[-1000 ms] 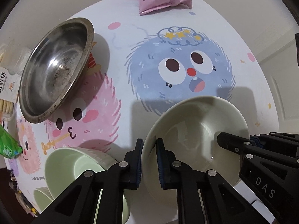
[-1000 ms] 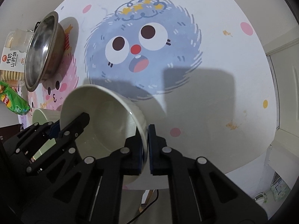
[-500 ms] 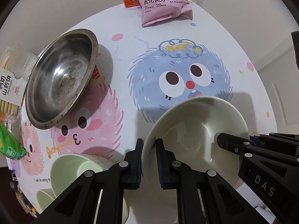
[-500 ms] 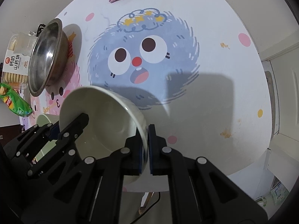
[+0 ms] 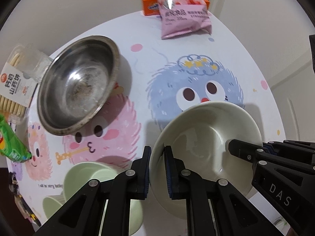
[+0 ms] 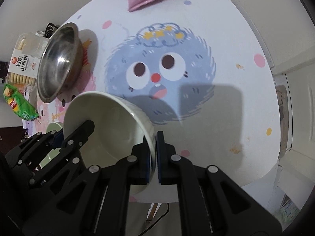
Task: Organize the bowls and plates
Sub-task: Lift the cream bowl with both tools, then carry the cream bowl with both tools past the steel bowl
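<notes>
A cream ceramic bowl (image 5: 206,143) is held in the air above the table by both grippers. My left gripper (image 5: 157,169) is shut on the bowl's left rim. My right gripper (image 6: 152,155) is shut on its right rim (image 6: 149,135); it shows at the right of the left wrist view (image 5: 246,151). A steel bowl (image 5: 78,84) lies tilted on the table at the left, also in the right wrist view (image 6: 59,61). Pale green bowls (image 5: 88,175) sit below my left gripper at the table's near edge.
A round table with a cartoon cloth (image 5: 196,82) lies below. A pink snack bag (image 5: 183,13) and orange box (image 5: 150,5) stand at the far edge. A biscuit pack (image 5: 13,86) and green packet (image 5: 11,143) lie at the left. A door (image 6: 295,118) is to the right.
Both grippers have lifted the cream bowl higher and pulled back; the table looks smaller and more of its far edge shows. Both stay shut on the rim.
</notes>
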`<state>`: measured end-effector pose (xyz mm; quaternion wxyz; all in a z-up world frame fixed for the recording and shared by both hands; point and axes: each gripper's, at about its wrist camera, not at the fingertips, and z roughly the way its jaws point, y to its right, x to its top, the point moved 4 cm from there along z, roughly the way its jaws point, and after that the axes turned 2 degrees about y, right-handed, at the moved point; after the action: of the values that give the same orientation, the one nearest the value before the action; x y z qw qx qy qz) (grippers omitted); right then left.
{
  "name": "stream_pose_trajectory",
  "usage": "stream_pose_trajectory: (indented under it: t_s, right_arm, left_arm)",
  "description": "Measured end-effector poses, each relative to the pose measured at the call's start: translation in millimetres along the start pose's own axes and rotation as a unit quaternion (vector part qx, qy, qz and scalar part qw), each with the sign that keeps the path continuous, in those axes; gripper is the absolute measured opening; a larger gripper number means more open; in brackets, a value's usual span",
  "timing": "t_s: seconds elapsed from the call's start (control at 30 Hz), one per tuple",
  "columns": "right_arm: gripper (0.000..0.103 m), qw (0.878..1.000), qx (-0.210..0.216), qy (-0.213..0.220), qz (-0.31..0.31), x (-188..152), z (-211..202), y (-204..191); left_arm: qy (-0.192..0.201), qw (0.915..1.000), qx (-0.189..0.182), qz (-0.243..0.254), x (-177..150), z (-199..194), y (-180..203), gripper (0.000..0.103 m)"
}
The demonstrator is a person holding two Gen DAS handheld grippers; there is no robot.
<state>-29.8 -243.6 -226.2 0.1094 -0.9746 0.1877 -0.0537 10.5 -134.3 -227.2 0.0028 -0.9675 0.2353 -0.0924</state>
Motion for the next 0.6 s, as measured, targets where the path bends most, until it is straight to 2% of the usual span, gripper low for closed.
stream_pose_trajectory:
  t_s: [0.43,0.6]
  right_arm:
    - [0.008,0.997,0.004,0.005,-0.079,13.0,-15.4,-76.4]
    - [0.008,0.995,-0.001,0.001,-0.099,11.2,-12.0,-97.7]
  left_arm:
    - [0.018,0.9976,0.023,-0.063,-8.9,-37.0,-67.2,0.012]
    - [0.021,0.9958,0.019,-0.087,-10.7,-39.1,-85.8,0.013]
